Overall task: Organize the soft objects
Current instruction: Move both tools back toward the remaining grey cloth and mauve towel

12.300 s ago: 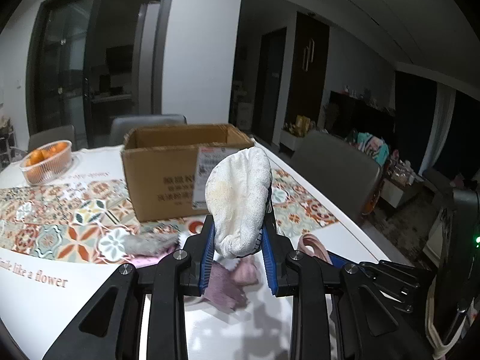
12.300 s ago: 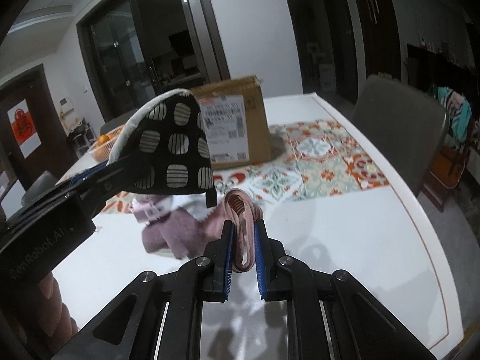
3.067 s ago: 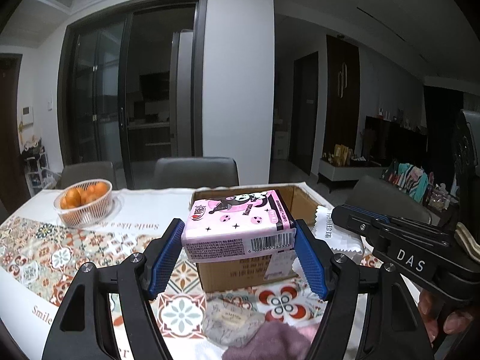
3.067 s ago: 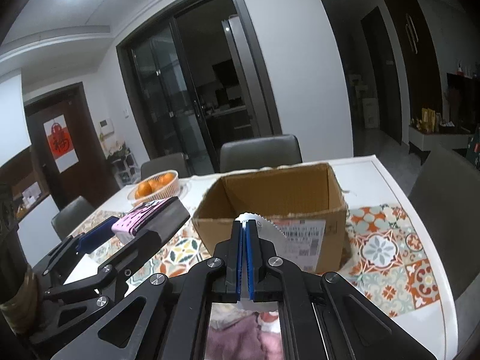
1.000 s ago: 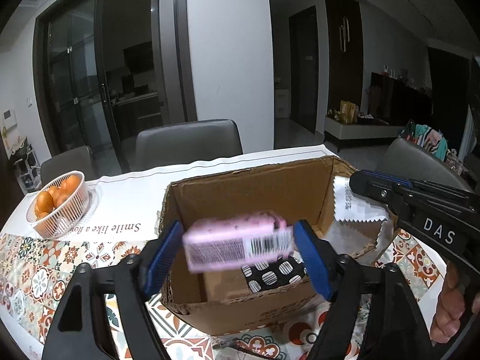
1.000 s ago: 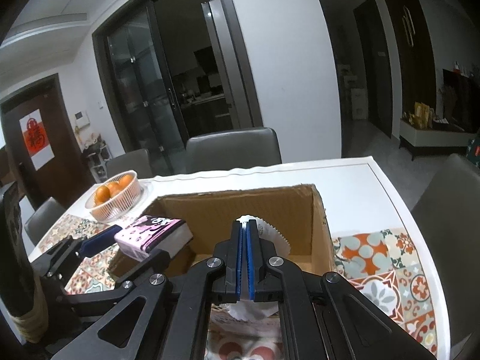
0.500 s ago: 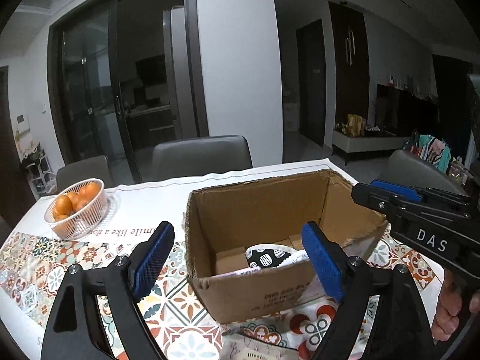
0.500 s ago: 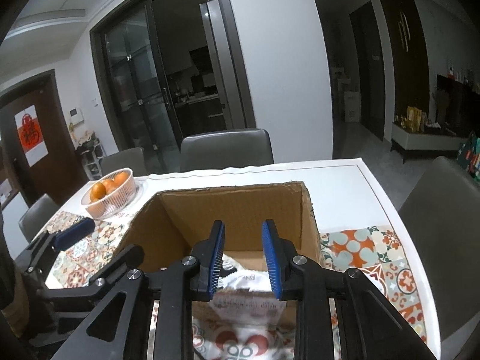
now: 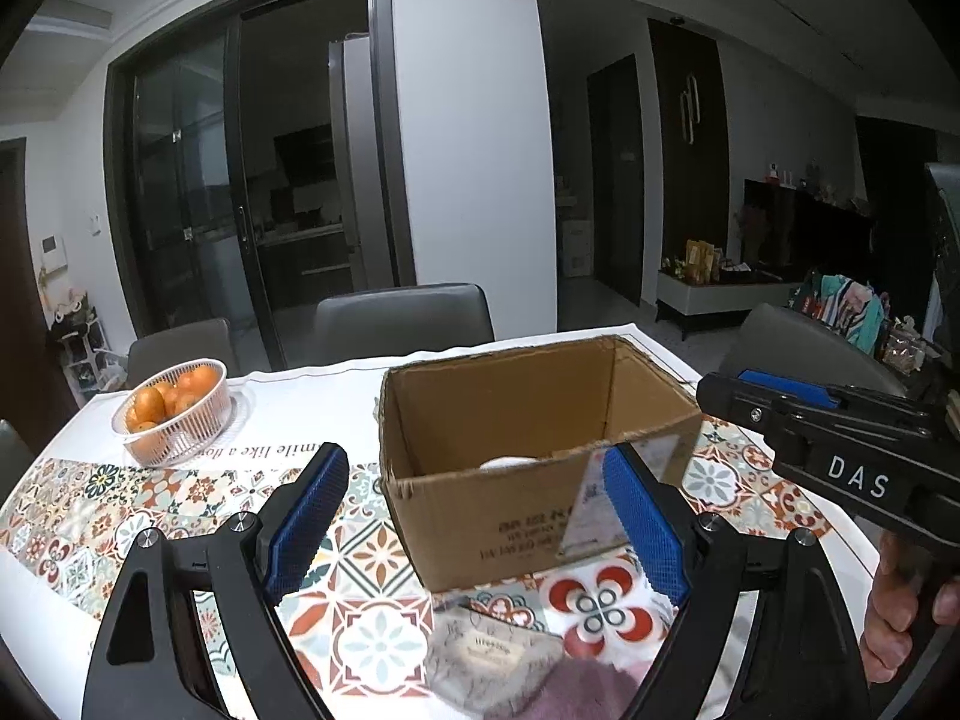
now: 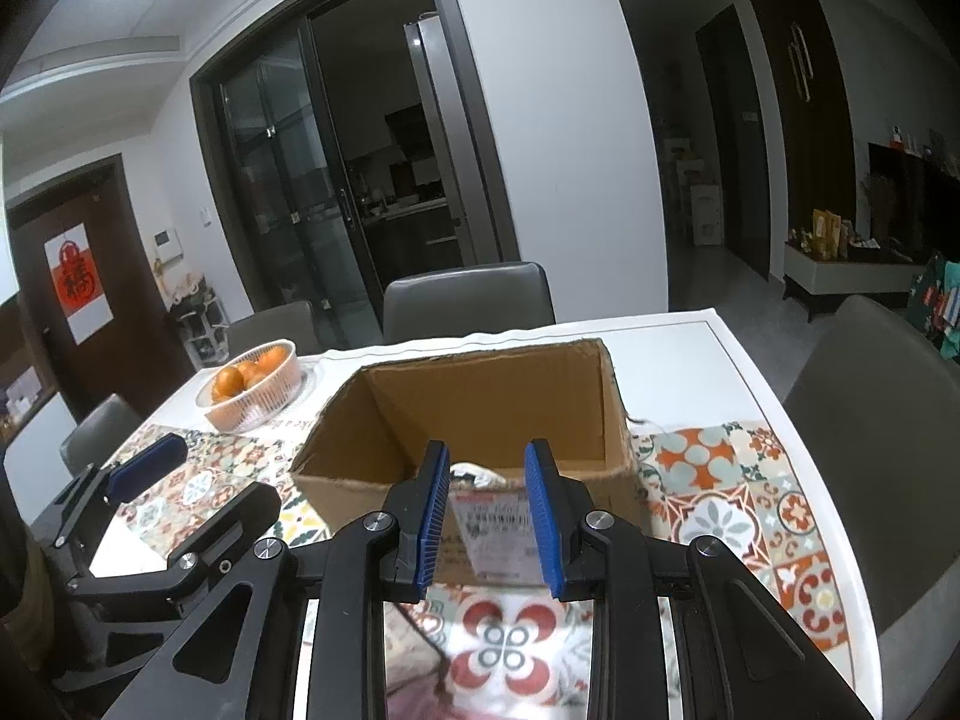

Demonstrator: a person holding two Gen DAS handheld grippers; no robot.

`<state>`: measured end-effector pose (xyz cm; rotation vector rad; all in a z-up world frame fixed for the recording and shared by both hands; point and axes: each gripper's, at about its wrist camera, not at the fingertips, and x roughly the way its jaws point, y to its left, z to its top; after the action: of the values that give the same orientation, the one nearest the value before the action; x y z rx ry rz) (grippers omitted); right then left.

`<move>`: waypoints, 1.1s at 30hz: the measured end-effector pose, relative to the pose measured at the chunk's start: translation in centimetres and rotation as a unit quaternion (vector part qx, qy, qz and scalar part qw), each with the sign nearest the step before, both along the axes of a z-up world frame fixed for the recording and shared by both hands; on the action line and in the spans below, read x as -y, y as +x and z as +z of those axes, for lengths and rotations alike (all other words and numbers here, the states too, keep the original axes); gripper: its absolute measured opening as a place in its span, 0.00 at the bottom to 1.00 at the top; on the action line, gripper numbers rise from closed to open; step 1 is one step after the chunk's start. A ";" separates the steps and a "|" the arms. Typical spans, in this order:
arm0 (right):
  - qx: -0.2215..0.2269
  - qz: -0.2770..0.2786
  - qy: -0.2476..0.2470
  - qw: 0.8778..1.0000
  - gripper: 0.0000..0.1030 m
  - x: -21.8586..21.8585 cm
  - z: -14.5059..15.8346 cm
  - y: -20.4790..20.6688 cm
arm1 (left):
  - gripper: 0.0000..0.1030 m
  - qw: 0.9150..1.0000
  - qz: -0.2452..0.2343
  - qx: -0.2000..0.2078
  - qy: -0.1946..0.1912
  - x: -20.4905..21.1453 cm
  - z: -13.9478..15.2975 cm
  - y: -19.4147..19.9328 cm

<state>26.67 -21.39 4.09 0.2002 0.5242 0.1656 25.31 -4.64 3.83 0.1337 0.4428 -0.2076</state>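
With both the left tool [image 9: 474, 516] and the right tool [image 10: 487, 507] apart and empty near the open brown cardboard box [image 9: 528, 420], which already holds white soft items, the grey and mauve fabric pieces [image 9: 516, 672] on the desk [image 9: 300, 378] risk being only partly pinched and dropped.

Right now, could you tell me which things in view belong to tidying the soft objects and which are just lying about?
Part of the job:
- cardboard box, a white item showing inside
- grey pouch and mauve cloth in front of the box
- left gripper and right gripper, both open and empty

Just lying about:
- basket of oranges
- grey chairs
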 end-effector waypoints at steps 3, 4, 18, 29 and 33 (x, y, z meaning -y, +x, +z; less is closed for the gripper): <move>0.003 -0.004 0.001 1.000 0.36 0.1 0.1 -1.4 | 0.85 1.000 0.000 -0.001 0.001 0.0 0.0 -1.3; 0.002 -0.005 0.002 1.000 0.36 0.1 0.0 -1.8 | 0.85 1.000 -0.001 -0.002 0.001 0.1 -0.1 -1.7; -0.024 -0.001 0.016 1.000 0.42 0.2 -2.0 -6.2 | 0.85 0.999 -0.021 -0.028 -0.006 0.2 -1.9 -6.7; -0.070 0.005 0.031 0.997 0.43 0.2 -5.6 -8.0 | 0.85 0.998 -0.031 -0.056 -0.005 0.0 -4.9 -9.0; -0.087 0.005 0.032 0.996 0.43 0.1 -6.9 -8.3 | 0.85 0.997 -0.035 -0.069 -0.004 0.0 -6.1 -9.4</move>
<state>18.41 -21.52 -2.85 0.2756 0.6947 0.1758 15.91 -4.60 -2.22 0.1275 0.5759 -0.2881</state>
